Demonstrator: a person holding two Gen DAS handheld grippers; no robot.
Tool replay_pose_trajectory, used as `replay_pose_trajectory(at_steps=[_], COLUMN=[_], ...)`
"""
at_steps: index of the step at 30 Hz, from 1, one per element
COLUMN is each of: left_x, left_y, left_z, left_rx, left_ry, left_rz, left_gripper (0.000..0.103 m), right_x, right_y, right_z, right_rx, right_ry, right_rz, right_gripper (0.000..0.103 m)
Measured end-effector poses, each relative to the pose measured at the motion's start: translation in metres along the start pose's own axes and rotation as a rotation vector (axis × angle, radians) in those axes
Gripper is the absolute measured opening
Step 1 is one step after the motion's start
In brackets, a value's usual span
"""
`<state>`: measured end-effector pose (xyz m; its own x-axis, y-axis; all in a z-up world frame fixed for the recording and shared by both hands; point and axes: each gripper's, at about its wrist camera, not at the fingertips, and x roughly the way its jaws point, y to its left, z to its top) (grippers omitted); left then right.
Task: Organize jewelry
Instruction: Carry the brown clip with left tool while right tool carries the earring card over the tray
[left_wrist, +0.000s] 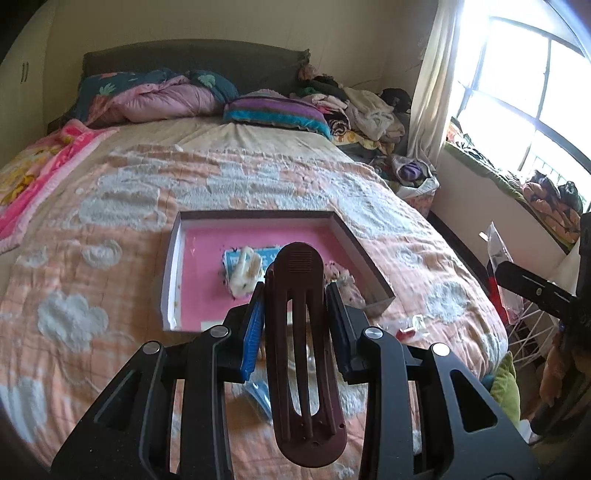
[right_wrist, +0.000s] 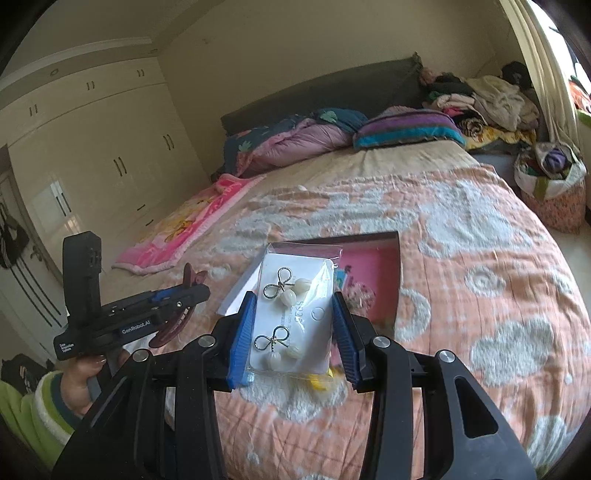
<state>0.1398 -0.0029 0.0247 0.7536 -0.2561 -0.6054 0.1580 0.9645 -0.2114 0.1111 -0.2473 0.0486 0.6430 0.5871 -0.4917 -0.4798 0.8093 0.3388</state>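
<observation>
My left gripper (left_wrist: 295, 291) is shut on a long dark brown hair clip (left_wrist: 303, 350), held up over the bed; the same clip (right_wrist: 192, 278) pokes out of that gripper in the right wrist view. My right gripper (right_wrist: 293, 314) is shut on a clear packet with a white earring card (right_wrist: 295, 314) bearing bow-and-pearl earrings. Beyond both lies a shallow box with a pink floor (left_wrist: 207, 295) on the orange bedspread, holding a blue card with white pieces (left_wrist: 243, 269) and a floral item (left_wrist: 341, 280). That box (right_wrist: 384, 273) is partly hidden behind the packet.
Small loose packets (left_wrist: 410, 328) lie on the bedspread right of the box. Pillows and quilts (left_wrist: 166, 96) pile at the headboard, clothes (left_wrist: 362, 107) at the far right. A laundry basket (right_wrist: 554, 184) stands beside the bed. A hand in a green striped sleeve (right_wrist: 55, 391) holds the left gripper.
</observation>
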Motion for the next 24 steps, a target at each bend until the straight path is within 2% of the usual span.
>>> replay_pose_trajectory(at_steps=[11,24], left_x=[0.001,0.011], left_y=[0.011,0.011], left_z=[0.034,0.074], left_rx=[-0.017,-0.004], left_ry=[-0.048,-0.075], left_rz=[-0.008,-0.006], left_gripper=[0.024,0.024], right_x=[0.008,0.022], right_y=[0.007,-0.016], right_z=[0.038,0.069], right_rx=[-0.053,-0.015], right_ry=[-0.036,-0.061], right_rz=[-0.019,-0.067], right_gripper=[0.04,0.04])
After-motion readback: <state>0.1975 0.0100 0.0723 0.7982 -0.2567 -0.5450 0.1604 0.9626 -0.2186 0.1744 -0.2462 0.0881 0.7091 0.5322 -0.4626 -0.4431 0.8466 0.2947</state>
